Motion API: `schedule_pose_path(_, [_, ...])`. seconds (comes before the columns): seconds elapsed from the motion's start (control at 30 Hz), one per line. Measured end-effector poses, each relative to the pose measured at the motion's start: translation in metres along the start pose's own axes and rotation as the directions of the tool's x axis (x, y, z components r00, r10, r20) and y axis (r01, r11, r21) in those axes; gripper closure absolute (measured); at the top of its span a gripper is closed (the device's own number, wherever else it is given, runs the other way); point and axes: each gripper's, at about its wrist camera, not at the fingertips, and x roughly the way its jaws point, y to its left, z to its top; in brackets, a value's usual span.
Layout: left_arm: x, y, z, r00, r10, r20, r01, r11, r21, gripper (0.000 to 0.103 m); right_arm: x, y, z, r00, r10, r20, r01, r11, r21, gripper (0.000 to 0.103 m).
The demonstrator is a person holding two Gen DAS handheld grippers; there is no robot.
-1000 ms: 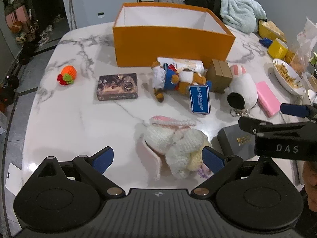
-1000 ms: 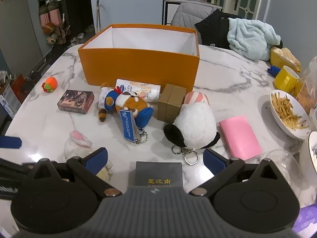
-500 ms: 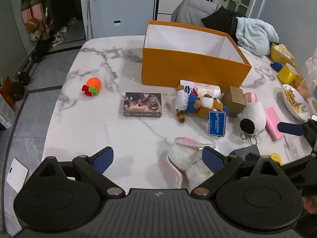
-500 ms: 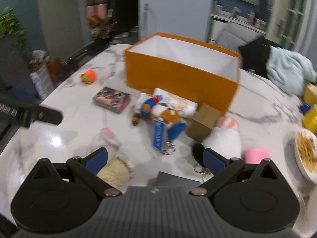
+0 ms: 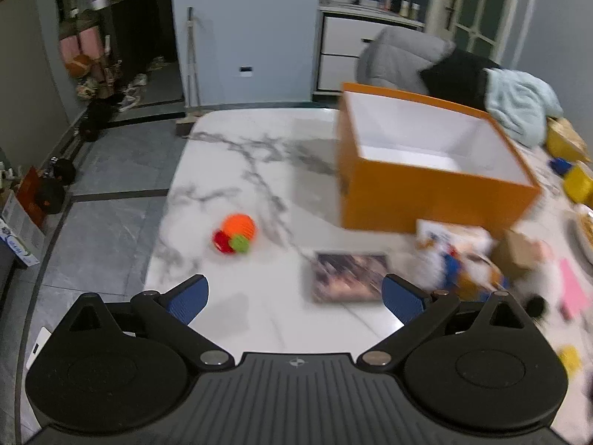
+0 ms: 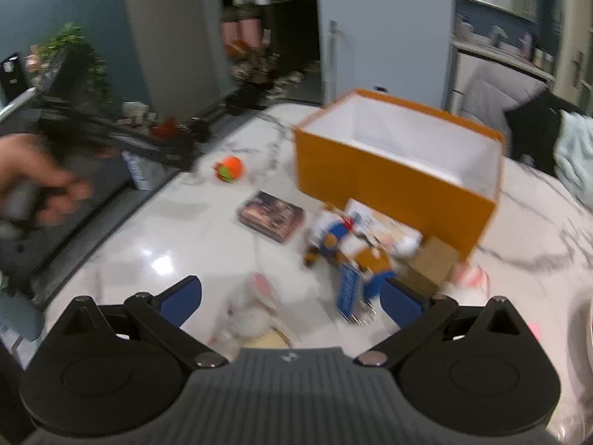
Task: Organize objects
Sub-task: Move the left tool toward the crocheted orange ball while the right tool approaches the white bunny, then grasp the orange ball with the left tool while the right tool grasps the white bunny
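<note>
Well, left gripper [image 5: 292, 296]: I hold it spread, empty, above the orange ball [image 5: 237, 236] (likeliest first pick).
Right gripper [image 6: 289, 298]: spread, empty, over the plush toys.
Orange box [image 5: 426, 193]: open, empty, awaiting items.

Both fisheye views are evenly lit by soft indoor light, with dark rounded corners and straight lines bowing toward the edges. The white marble bench [image 6: 178, 230] carries a bright ceiling-light glare spot near its left side in the right wrist view. Motion blur smears both views, strongest on the plush toys [image 5: 463, 259] at lower right and on a hand [image 6: 33, 181] at far left. The orange box [image 5: 426, 170] casts a faint shadow.
</note>
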Motion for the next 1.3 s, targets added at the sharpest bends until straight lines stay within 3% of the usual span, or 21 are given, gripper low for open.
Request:
schedule_pose_path(0.17, [0.048, 0.02, 0.01, 1.0, -0.008, -0.015, 0.008, 0.999, -0.037, 0.0, 0.021, 0.011, 0.013, 1.0, -0.018, 0.005, 0.018, 0.997, -0.076, 0.001])
schedule_pose_path(0.33, [0.075, 0.023, 0.01, 0.999, 0.04, -0.023, -0.04, 0.999, -0.003, 0.0, 0.069, 0.009, 0.003, 0.994, -0.007, -0.106, -0.001, 0.997, -0.073, 0.002])
schedule_pose_path(0.4, [0.083, 0.02, 0.009, 0.999, 0.041, -0.027, -0.04, 0.999, 0.025, 0.0, 0.087, 0.011, -0.006, 0.988, 0.005, -0.153, -0.017, 0.997, -0.079, 0.006])
schedule_pose_path(0.47, [0.089, 0.017, 0.008, 0.999, 0.029, -0.033, -0.028, 0.999, 0.042, 0.0, 0.103, 0.015, -0.013, 0.979, 0.019, -0.201, -0.038, 0.995, -0.095, 0.02])
schedule_pose_path(0.5, [0.093, 0.016, 0.008, 0.999, 0.028, -0.036, -0.027, 0.998, 0.048, 0.0, 0.109, 0.017, -0.015, 0.976, 0.021, -0.216, -0.044, 0.994, -0.101, 0.022])
schedule_pose_path(0.8, [0.125, 0.031, 0.009, 0.995, 0.05, -0.085, -0.051, 0.999, -0.009, 0.0, 0.133, 0.021, -0.025, 0.961, 0.072, -0.266, -0.104, 0.989, -0.107, 0.022])
schedule_pose_path(0.97, [0.131, 0.042, 0.011, 0.996, 0.067, -0.052, -0.07, 0.997, -0.044, 0.01, 0.143, 0.024, -0.027, 0.951, 0.096, -0.294, -0.136, 0.984, -0.119, 0.024])
schedule_pose_path(1.1, [0.137, 0.055, 0.013, 0.998, 0.039, -0.052, -0.044, 0.994, -0.1, 0.015, 0.15, 0.026, -0.029, 0.942, 0.11, -0.317, -0.157, 0.979, -0.129, 0.024])
schedule_pose_path(1.3, [0.148, 0.056, 0.013, 0.995, 0.057, -0.078, -0.062, 0.996, -0.063, 0.027, 0.156, 0.026, -0.031, 0.926, 0.143, -0.35, -0.2, 0.971, -0.132, 0.024])
